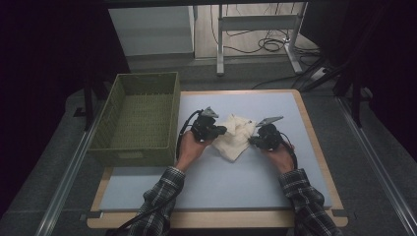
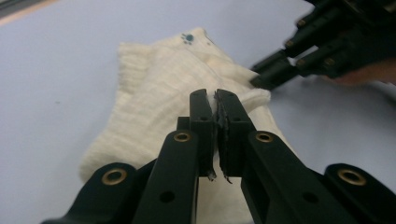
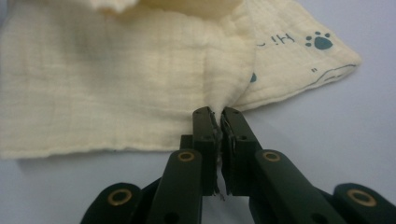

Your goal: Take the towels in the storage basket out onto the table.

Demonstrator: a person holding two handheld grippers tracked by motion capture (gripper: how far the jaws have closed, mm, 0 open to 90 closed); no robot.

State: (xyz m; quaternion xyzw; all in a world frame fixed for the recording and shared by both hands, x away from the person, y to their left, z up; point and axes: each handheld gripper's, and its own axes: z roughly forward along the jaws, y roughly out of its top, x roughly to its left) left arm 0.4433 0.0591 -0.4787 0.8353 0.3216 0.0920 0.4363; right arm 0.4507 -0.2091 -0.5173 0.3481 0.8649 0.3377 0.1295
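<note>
cream cloth (image 1: pixel 235 133) is pinched by left gripper (image 1: pixel 221 131) and right gripper (image 1: pixel 253 140), both clamped; next likely lifting it together.

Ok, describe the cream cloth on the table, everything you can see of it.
The cloth is a cream, crinkled, gauze-like fabric, printed with small dark teal paw marks and some lettering near one corner. It lies crumpled and partly folded on the light blue table mat, to the right of the green woven basket and apart from it. The left gripper is shut on a pinch of its fabric on one side, and the right gripper is shut on a gathered fold on the other.
</note>
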